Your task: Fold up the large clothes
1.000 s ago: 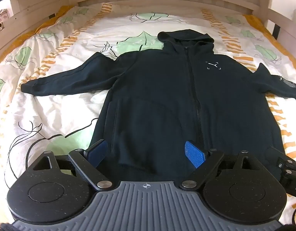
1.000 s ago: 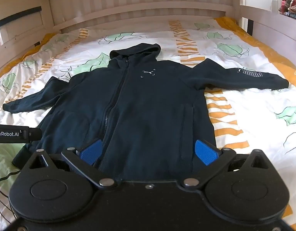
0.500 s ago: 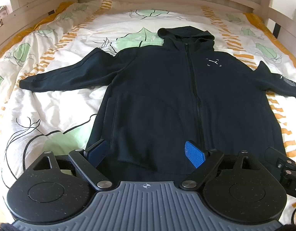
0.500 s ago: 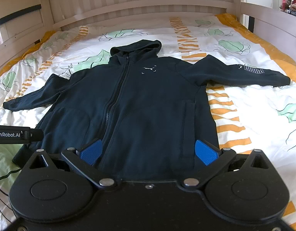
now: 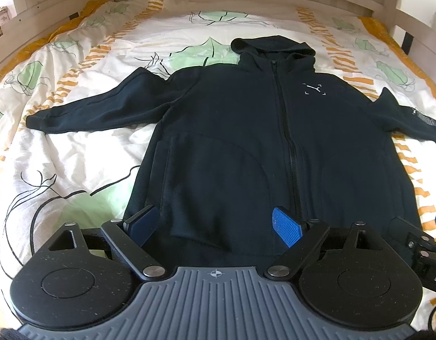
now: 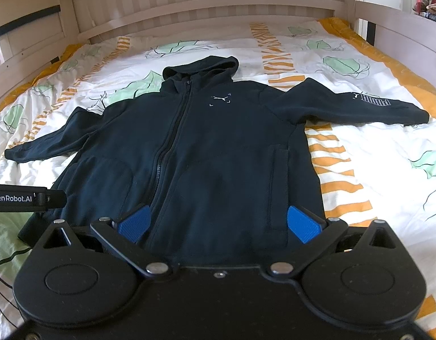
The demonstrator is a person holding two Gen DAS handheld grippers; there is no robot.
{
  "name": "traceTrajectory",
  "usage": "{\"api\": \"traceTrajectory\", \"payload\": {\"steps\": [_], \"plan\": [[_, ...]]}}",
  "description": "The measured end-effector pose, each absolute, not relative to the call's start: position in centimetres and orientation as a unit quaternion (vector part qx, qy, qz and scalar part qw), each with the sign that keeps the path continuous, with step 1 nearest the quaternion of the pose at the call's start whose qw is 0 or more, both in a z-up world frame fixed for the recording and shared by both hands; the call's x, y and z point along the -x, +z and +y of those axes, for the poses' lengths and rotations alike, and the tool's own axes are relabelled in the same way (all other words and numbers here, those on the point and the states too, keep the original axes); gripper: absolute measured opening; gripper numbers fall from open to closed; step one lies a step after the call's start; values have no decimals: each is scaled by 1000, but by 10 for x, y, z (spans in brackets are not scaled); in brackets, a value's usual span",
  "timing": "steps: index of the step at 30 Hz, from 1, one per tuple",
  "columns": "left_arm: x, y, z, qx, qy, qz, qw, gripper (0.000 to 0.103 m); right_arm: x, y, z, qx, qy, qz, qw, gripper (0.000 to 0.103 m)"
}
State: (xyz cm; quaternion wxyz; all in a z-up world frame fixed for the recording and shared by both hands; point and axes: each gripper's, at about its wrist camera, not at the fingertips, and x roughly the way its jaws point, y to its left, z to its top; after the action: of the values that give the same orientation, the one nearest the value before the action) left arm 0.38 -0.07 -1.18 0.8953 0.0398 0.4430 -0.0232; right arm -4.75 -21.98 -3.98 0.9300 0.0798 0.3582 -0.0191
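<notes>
The hoodie (image 5: 263, 153) lay face up in the middle of the bed (image 5: 76, 153), zipper (image 5: 286, 141) closed, hood toward the headboard (image 6: 206, 8) and hem toward the near edge. Its body was spread flat with few wrinkles, which gave clean side seams to fold along. Both sleeves were stretched outward toward the side edges of the bed: the plain sleeve (image 5: 87, 110) toward the left edge, the lettered sleeve (image 6: 368, 104) toward the right edge. This layout kept each sleeve free of the body, so either could be lifted and laid across the chest without dragging the rest. No fold was visible, so the task appeared to be at its start.

The left gripper (image 5: 215, 223) hung over the hem on the left of the zipper, its jaws spread wide with nothing between them. The right gripper (image 6: 218, 222) hung over the hem on the right of the zipper, jaws likewise wide apart and empty. Whether the pads touched the cloth could not be told from these views. Each gripper faced its own half of the garment, which suited a two-handed first fold. The body of the left gripper showed at the left edge of the right wrist view, so the two were close side by side.

The bedsheet (image 6: 359, 170) under the hoodie was printed with leaves and orange stripes and lay slightly rumpled. Wooden rails enclosed the bed at the head and both sides.
</notes>
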Motion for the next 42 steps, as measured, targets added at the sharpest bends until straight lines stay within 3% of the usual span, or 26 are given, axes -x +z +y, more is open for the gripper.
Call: {"api": "traceTrajectory", "payload": {"steps": [42], "plan": [[-17, -9, 0, -34, -24, 440, 897, 88, 35, -35, -217, -73, -12, 355, 932, 102]]}}
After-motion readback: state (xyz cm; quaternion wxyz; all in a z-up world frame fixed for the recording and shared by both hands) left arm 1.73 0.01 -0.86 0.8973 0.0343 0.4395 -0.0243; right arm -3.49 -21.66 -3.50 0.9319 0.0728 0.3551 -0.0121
